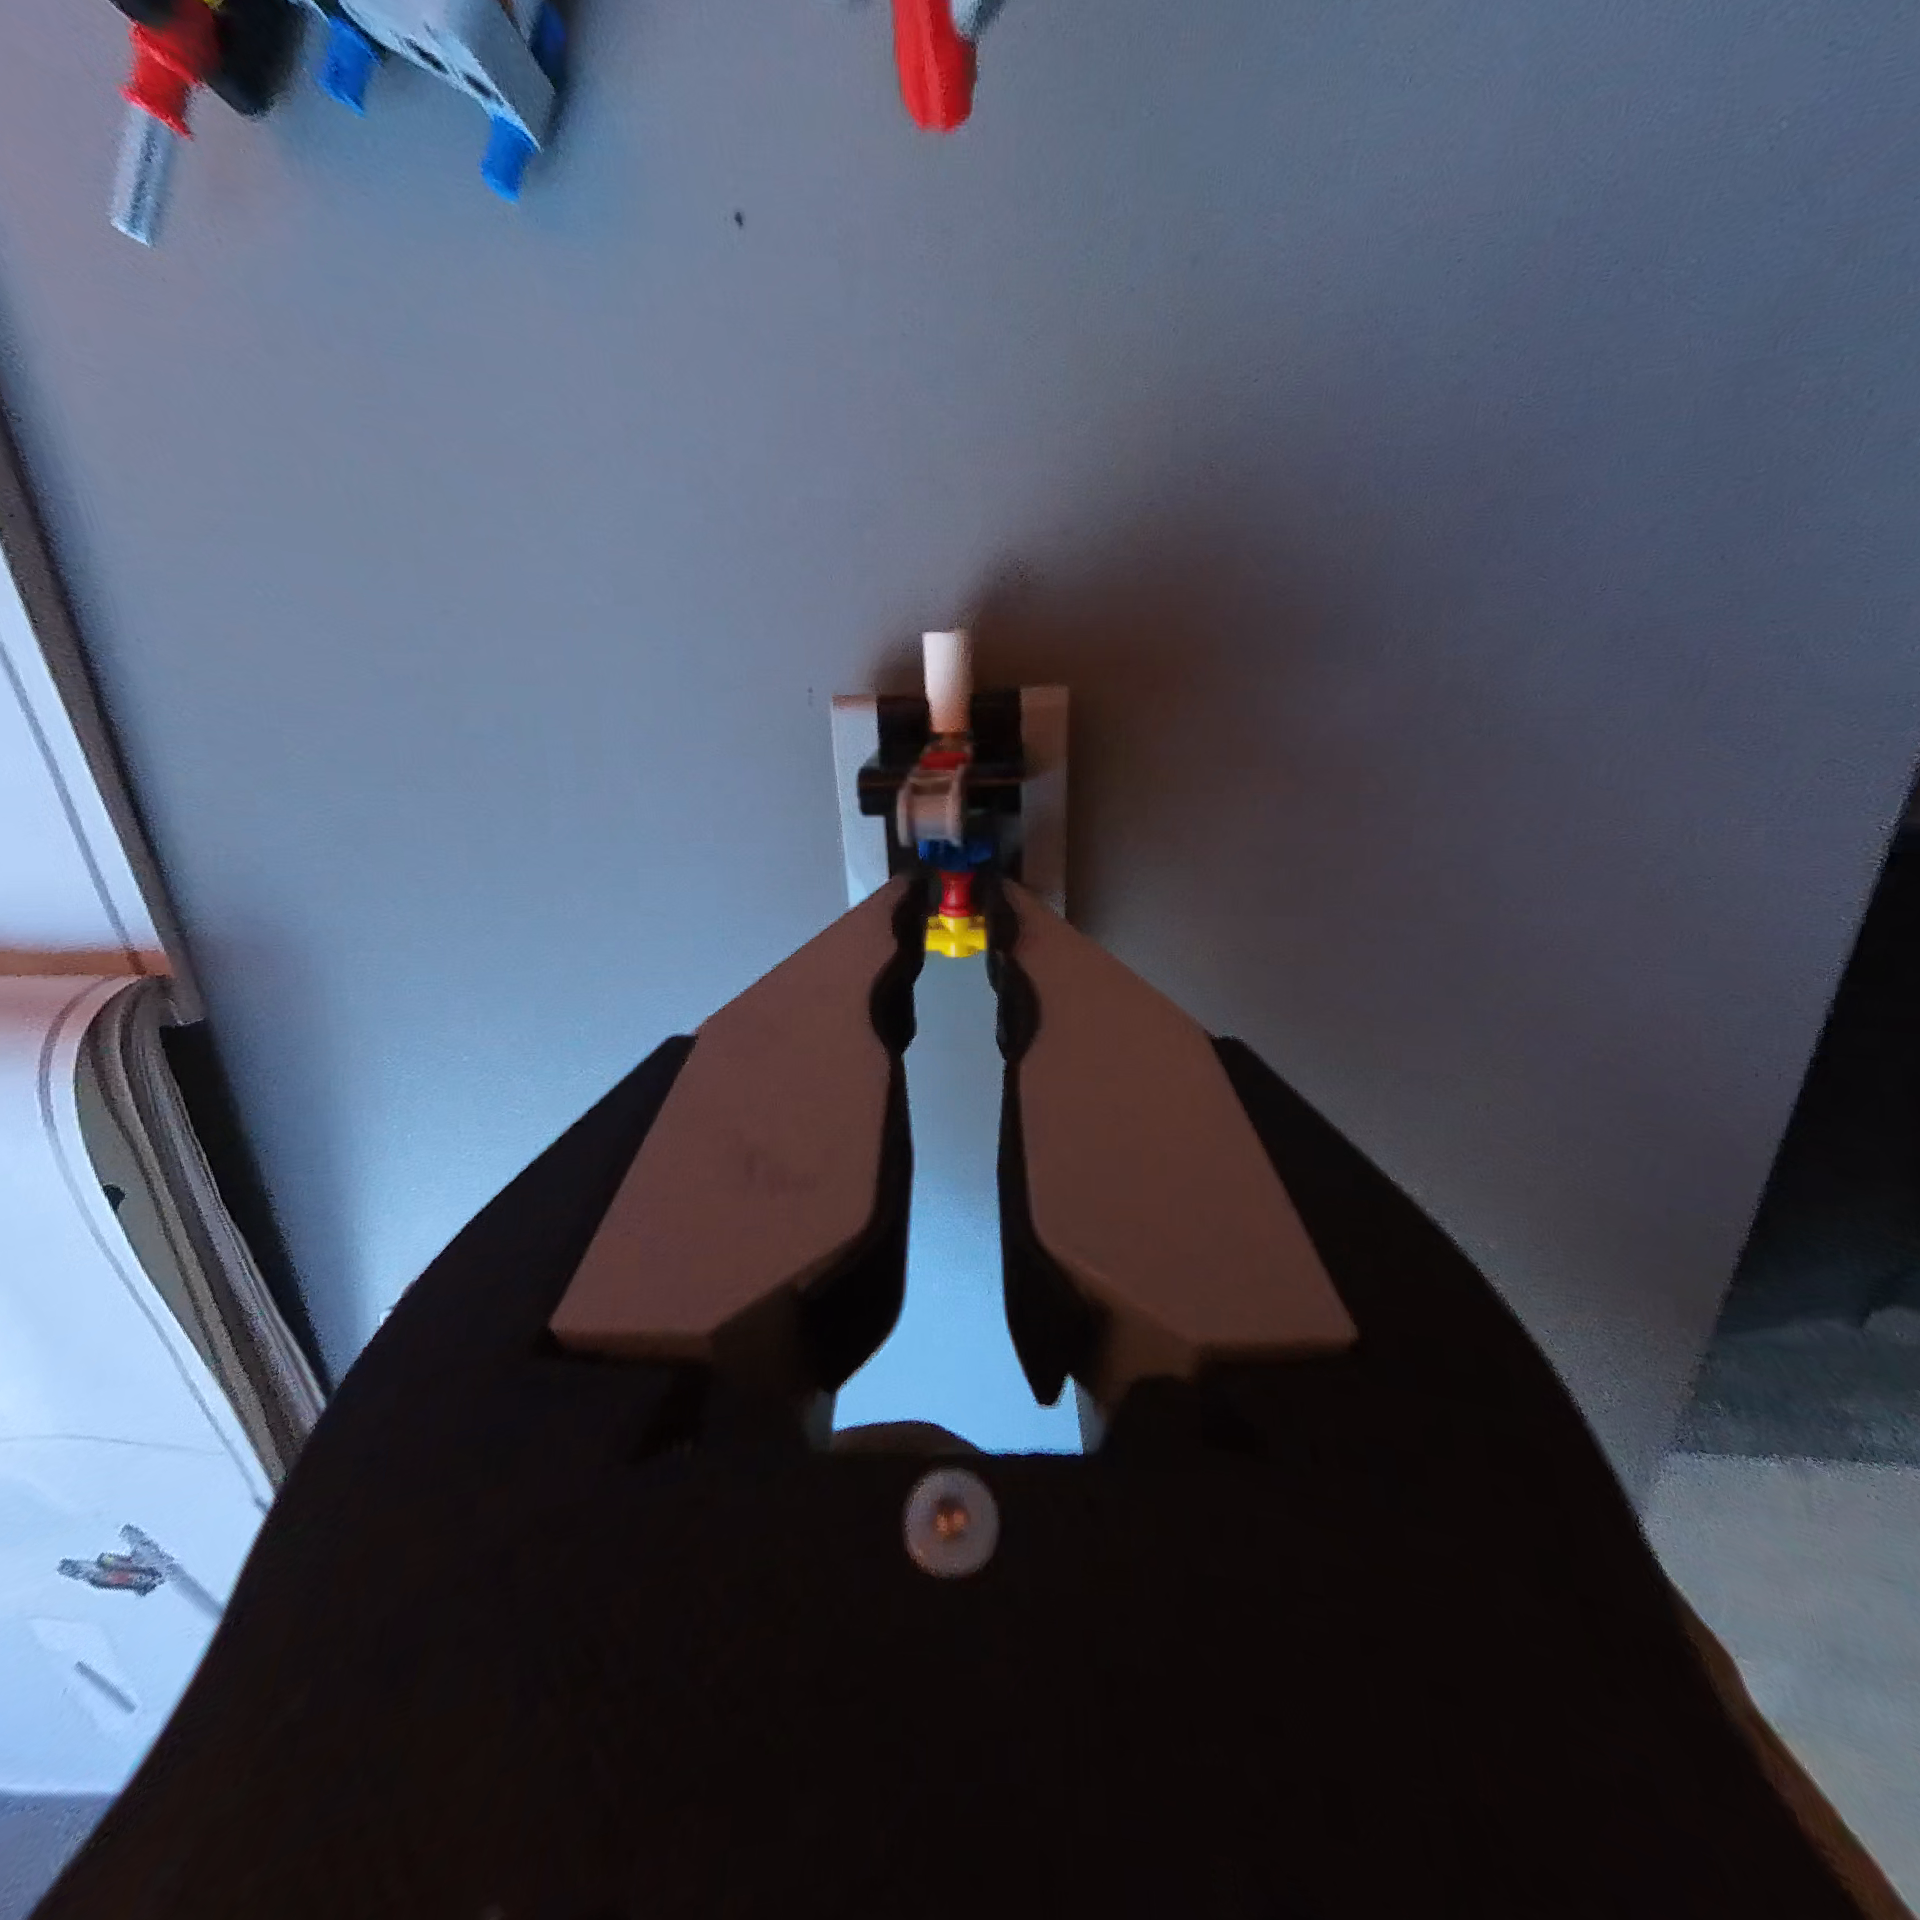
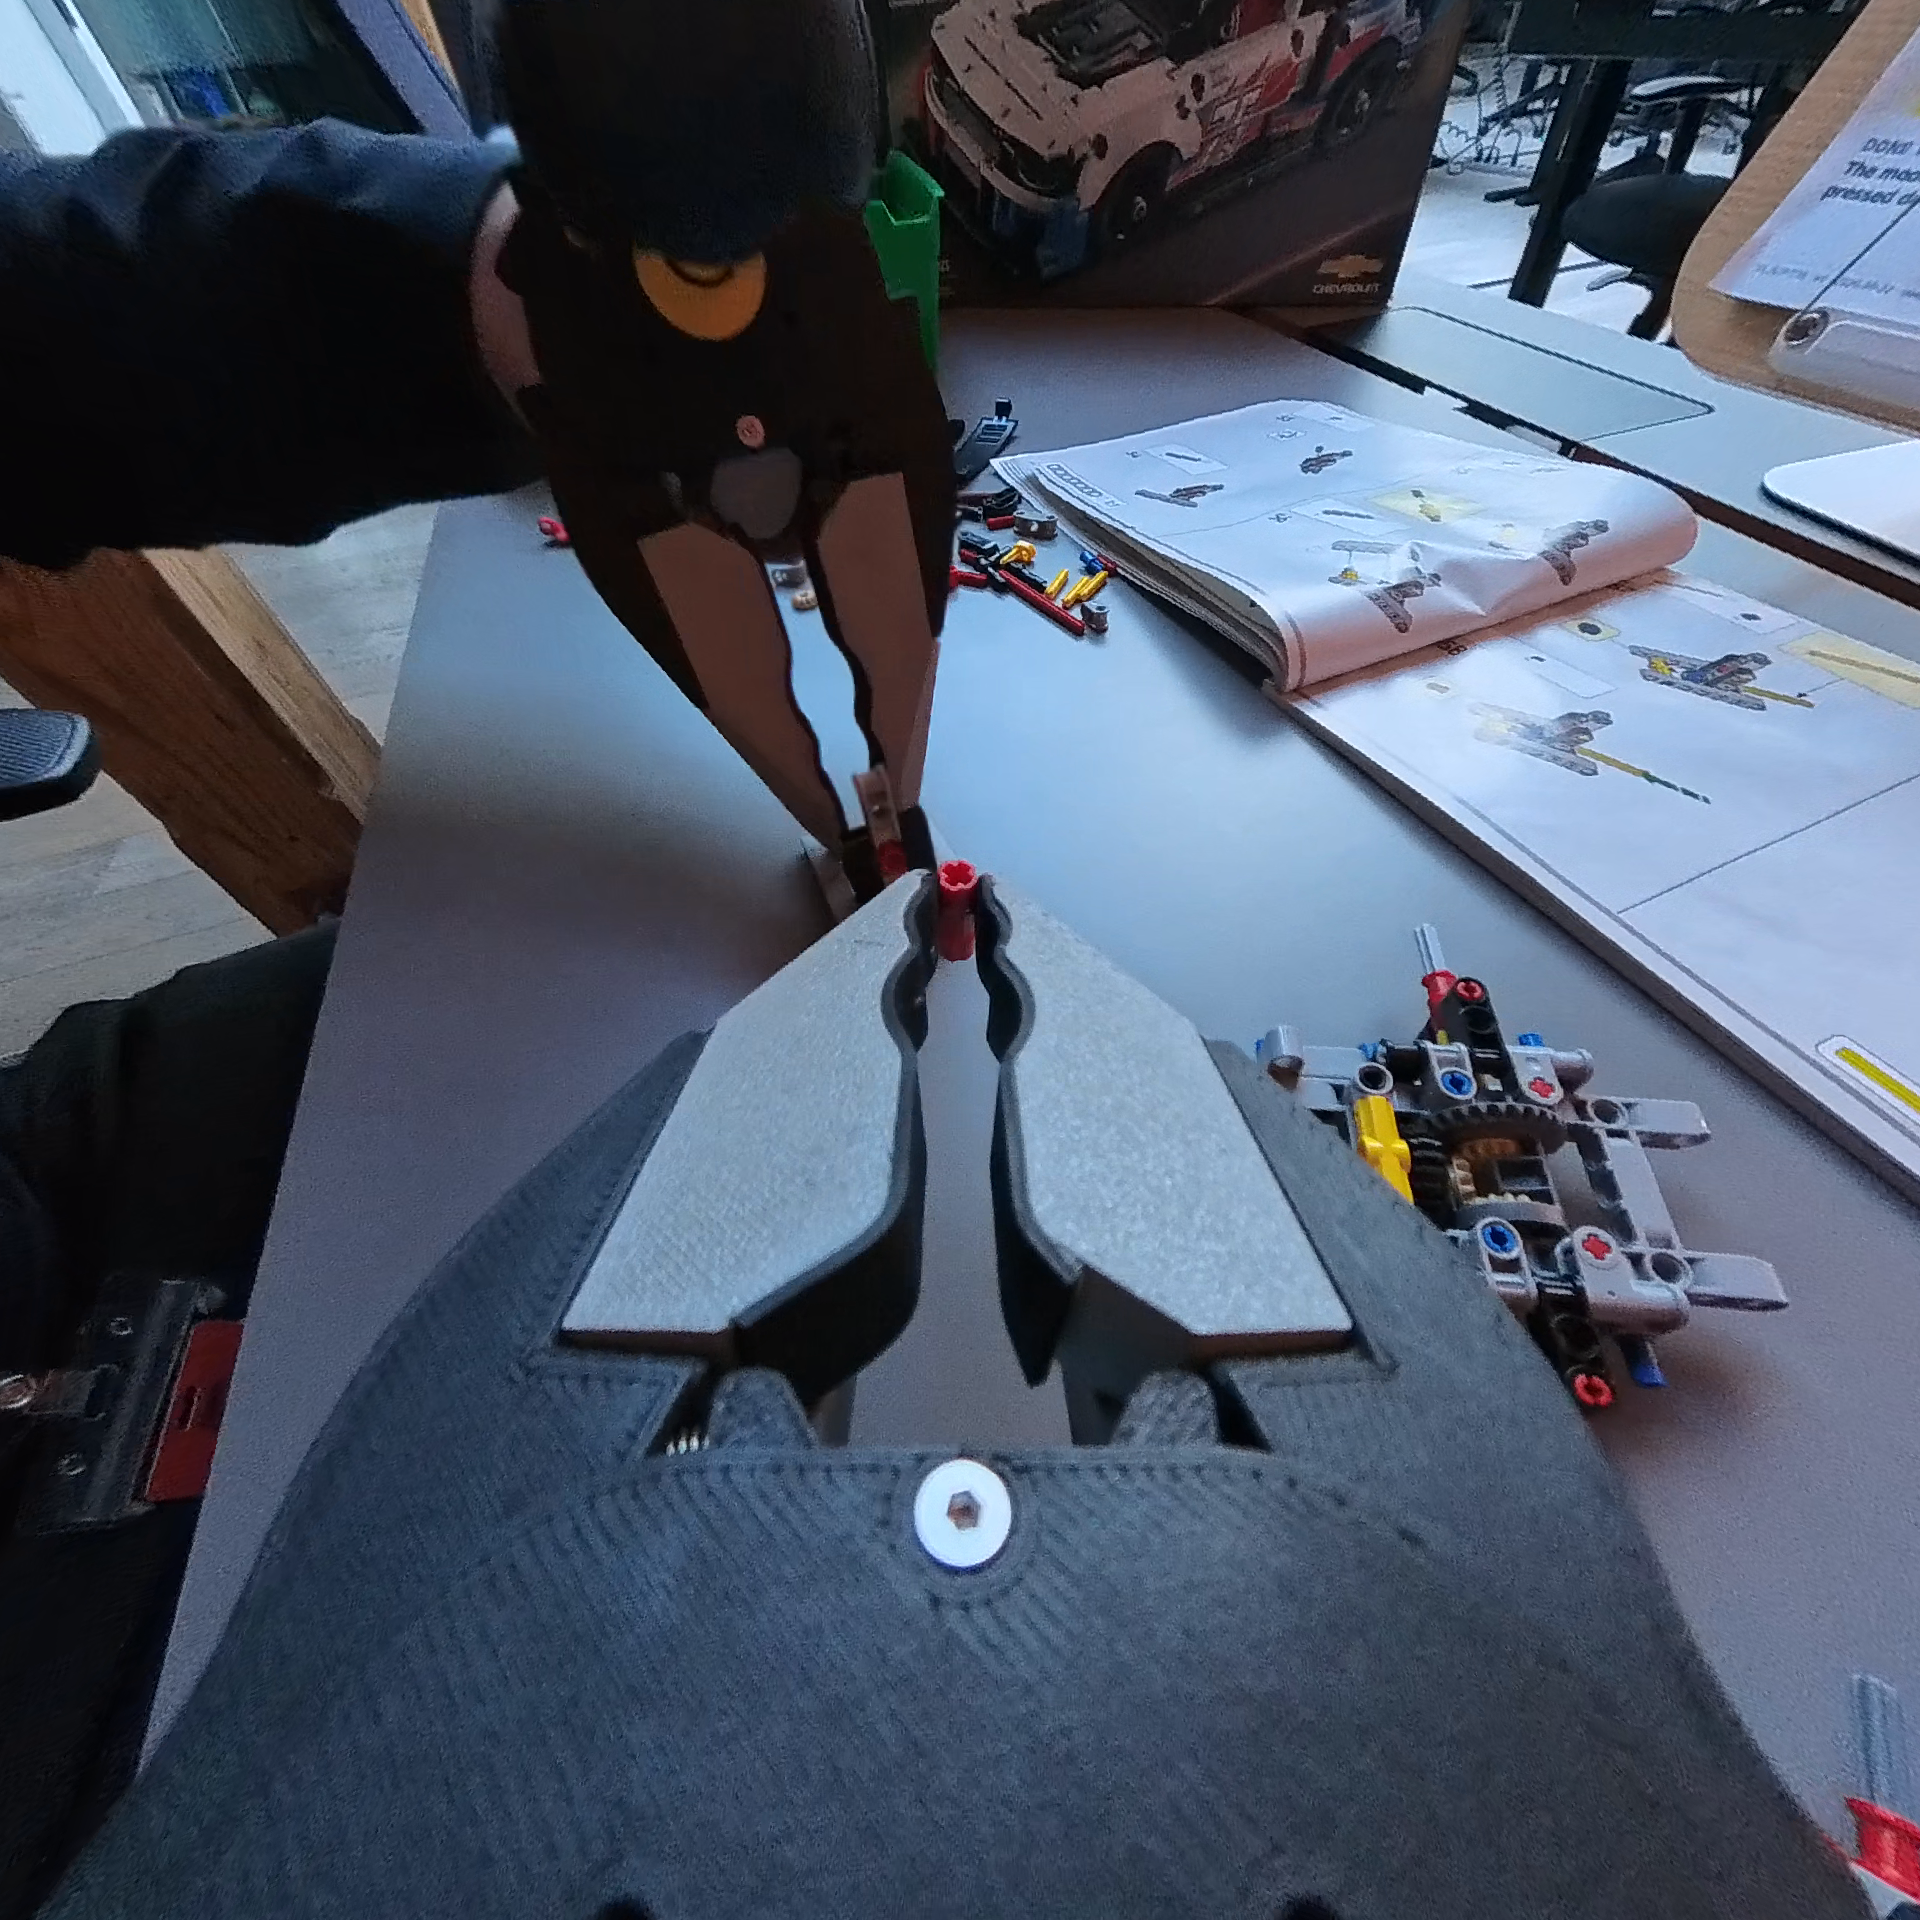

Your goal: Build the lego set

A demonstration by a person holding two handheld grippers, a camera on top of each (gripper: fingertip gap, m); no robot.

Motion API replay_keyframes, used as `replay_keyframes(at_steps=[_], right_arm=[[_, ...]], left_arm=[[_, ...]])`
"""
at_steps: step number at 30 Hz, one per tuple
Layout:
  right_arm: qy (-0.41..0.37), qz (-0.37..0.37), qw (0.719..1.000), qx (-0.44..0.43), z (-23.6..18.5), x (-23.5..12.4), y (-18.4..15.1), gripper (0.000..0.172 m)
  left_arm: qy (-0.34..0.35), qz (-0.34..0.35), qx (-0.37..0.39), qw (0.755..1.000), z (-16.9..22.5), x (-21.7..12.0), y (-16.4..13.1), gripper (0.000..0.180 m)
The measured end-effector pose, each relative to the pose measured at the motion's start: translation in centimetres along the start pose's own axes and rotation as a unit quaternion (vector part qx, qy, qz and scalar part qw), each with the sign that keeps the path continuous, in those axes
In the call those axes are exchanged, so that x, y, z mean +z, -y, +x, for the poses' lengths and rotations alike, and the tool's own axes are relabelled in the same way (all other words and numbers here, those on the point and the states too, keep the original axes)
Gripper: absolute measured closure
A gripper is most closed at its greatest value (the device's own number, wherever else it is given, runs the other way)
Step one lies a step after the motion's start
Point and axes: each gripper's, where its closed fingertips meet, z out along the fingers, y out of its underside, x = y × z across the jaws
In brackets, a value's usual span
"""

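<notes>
Right wrist view has the right claw (image 2: 956,914) nearest, its two grey fingers (image 2: 790,1132) drawn in on a small red peg (image 2: 955,912) that stands upright between the tips, both pads against its sides. Just beyond the peg, the left claw (image 2: 871,831) comes down from a dark-sleeved arm (image 2: 208,332) and meets a small brick assembly (image 2: 878,821) on the grey desk (image 2: 1195,810). To the right of the near claw lies a larger grey gear frame (image 2: 1496,1164) with black gears and a yellow piece, flat on the desk and well apart from the peg. Farther back lies an open instruction booklet (image 2: 1351,520), with a scatter of loose small parts (image 2: 1029,577) beside its left edge. Behind these stand a green bin (image 2: 904,229) and a box with a car picture (image 2: 1164,135).

Left wrist view looks down along the left claw (image 1: 956,914). Its fingers (image 1: 790,1143) stand close together, clamped on the near end of the brick assembly (image 1: 940,800), where a red stem and yellow cap (image 1: 954,935) sit between the tips. The assembly is black with a white rod, on a pale plate. Blurred coloured pieces (image 1: 343,94) show at the far top edge.
</notes>
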Motion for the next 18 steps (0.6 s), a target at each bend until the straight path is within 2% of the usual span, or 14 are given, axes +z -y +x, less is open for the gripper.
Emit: replay_keyframes(at_steps=[3,5,8,10,13,16,18], right_arm=[[0.006,0.008,1.0,0.002,-0.1,-0.2,0.3,0.169],[0.011,0.01,1.0,0.006,-0.3,-0.2,0.4,0.169],[0.014,0.017,1.0,0.006,-0.6,-0.4,0.6,0.169],[0.017,0.035,0.999,0.008,-0.7,-0.7,1.2,0.169],[0.033,0.066,0.997,0.033,-0.8,-1.3,2.1,0.169],[0.036,0.078,0.995,0.054,-0.7,-1.4,2.4,0.169],[0.042,0.109,0.991,0.062,-0.9,-1.9,3.7,0.169]], left_arm=[[-0.004,-0.01,0.004,1.0,0.0,0.3,0.1,0.176],[-0.004,0.011,0.001,1.0,0.1,0.4,0.8,0.176],[0.021,0.077,-0.019,0.997,-0.1,0.5,2.0,0.176],[0.055,0.15,-0.043,0.986,-0.7,-0.3,3.0,0.176],[0.05,0.312,-0.088,0.945,0.0,-3.1,5.5,0.177],[0.067,0.404,-0.101,0.907,0.1,-5.2,6.2,0.177],[0.049,0.492,-0.103,0.863,0.8,-7.7,7.1,0.177]])
